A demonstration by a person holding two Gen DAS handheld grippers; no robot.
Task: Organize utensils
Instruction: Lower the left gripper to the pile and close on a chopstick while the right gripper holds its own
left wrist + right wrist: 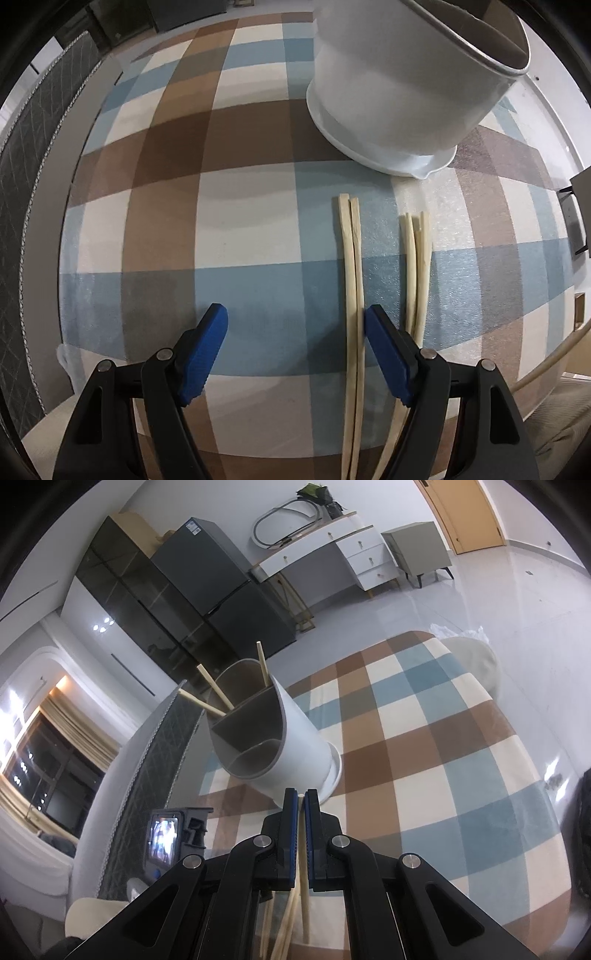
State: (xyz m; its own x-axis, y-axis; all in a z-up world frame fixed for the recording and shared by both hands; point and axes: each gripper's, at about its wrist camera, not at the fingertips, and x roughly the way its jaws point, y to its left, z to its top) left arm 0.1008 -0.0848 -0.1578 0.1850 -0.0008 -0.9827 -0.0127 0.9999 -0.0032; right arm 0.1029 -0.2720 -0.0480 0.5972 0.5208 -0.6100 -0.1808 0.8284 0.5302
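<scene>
Left gripper, at the bottom of its frame, hovers with blue pads spread apart over the blue, brown and cream checked tablecloth; one pair of pale wooden chopsticks lies between the pads, just beside the right one. Just right of it lies a second bundle of about three chopsticks. Upper right stands the white round divided utensil holder. Right gripper, bottom centre of its frame, is clamped on a single chopstick. Three chopsticks stand in the holder.
</scene>
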